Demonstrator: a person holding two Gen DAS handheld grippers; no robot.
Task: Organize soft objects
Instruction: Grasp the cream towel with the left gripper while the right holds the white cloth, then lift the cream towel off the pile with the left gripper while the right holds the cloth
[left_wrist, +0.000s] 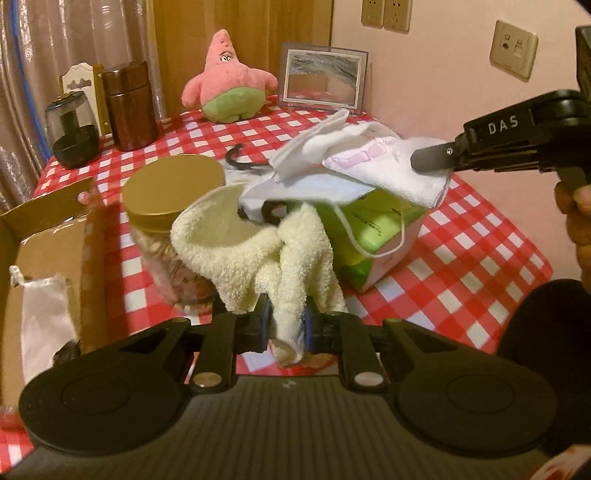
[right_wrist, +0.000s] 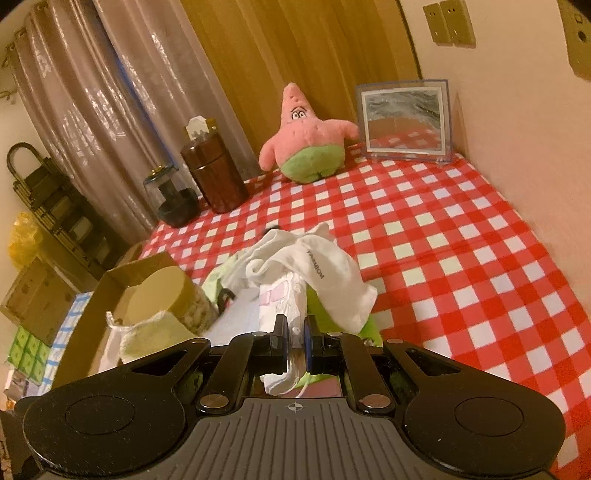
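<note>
Pinching cream towel (left_wrist: 258, 254), white sock (right_wrist: 332, 273) printed

Left tongs (left_wrist: 287, 325): closed, pads pinching a fold of cream towel (left_wrist: 236, 254). Right tongs (right_wrist: 295, 341): closed on white cloth (right_wrist: 284, 306), held level and pointing leftward across the left view; hand (left_wrist: 576, 218) visible gripping the handle.
</note>
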